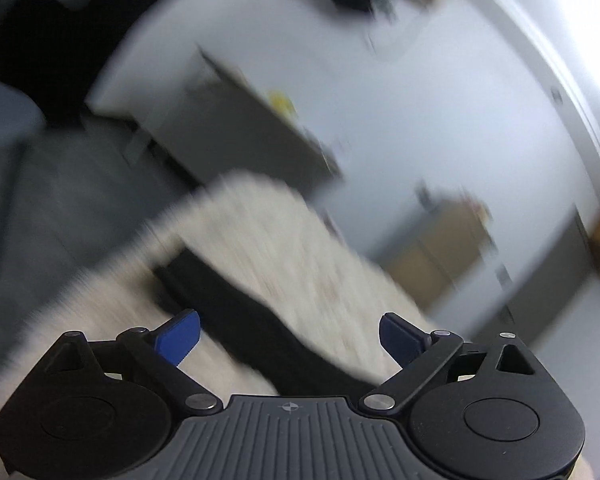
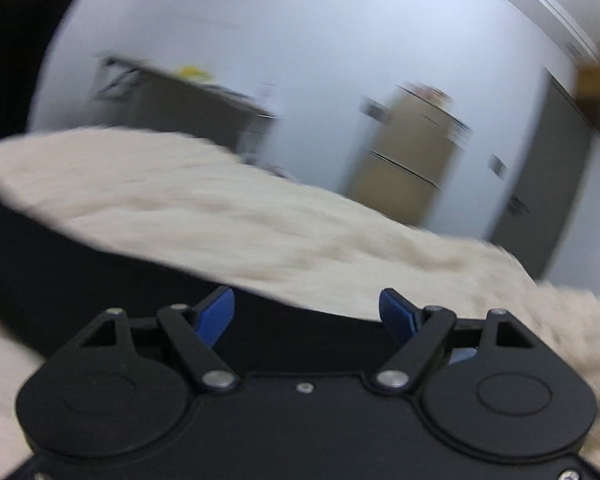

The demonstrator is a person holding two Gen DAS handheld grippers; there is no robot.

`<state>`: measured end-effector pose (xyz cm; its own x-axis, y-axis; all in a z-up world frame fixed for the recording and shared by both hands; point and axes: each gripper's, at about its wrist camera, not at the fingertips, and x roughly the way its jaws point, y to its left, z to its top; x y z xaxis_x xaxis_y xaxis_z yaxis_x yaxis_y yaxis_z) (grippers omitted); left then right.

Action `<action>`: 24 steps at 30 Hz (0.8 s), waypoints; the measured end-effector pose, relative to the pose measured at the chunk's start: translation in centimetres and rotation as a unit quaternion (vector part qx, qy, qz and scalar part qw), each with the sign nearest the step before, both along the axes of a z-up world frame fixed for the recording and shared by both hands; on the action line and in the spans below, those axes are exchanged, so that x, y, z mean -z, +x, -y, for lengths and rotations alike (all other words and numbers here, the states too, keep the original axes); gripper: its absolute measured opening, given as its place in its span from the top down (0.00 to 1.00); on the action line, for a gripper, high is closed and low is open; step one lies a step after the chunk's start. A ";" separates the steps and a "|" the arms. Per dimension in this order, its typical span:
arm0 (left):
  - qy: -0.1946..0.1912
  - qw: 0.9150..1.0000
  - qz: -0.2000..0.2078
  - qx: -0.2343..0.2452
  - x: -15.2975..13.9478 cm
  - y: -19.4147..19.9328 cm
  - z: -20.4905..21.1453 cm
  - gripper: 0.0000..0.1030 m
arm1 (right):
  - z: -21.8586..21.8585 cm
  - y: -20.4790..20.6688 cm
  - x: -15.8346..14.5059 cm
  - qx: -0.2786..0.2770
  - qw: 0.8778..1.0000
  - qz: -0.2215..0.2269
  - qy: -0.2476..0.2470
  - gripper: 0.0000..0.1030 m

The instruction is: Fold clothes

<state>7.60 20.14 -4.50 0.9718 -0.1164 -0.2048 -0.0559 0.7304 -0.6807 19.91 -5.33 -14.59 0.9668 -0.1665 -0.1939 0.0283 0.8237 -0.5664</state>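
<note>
Nearest to us in the left wrist view, our left tool (image 1: 290, 338) has its blue fingers (image 1: 179, 338) spread wide apart with nothing between them. Just beyond and below them lies the cream fleece garment (image 1: 268, 248), fluffy and blurred, with a black band (image 1: 240, 308) running diagonally across it — we cannot tell whether that band is a lining or a trim. The garment fills the lower middle of this view, directly ahead of the fingers, and we cannot tell whether they touch it.

In the right wrist view, our right tool (image 2: 306, 314) is likewise parted, its blue fingers (image 2: 216, 314) holding nothing. The same cream fleece garment (image 2: 204, 216) stretches across the frame just past the tips, its black band (image 2: 80, 272) sweeping from the left edge to beneath the fingers.

Farther off, both views are heavily smeared. We make out a white wall (image 1: 440, 120), a grey cabinet (image 1: 236, 128) with something yellow on top, and a tan door (image 2: 412, 152) — fine detail is lost.
</note>
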 end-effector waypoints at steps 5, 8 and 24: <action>0.030 0.993 0.032 -0.107 -1.1 -2.7 -1.6 0.08 | -16.1 -0.4 1.6 -0.124 0.989 0.001 -0.076 0.25; 0.060 0.984 0.046 -0.161 -1.7 -3.7 -2.0 0.08 | -22.9 -1.1 1.3 -0.215 0.974 -0.003 -0.073 0.25; 0.050 0.987 0.044 -0.149 -1.6 -2.5 -4.0 0.07 | -18.9 7.7 -1.2 -0.053 0.998 -0.009 -0.039 0.08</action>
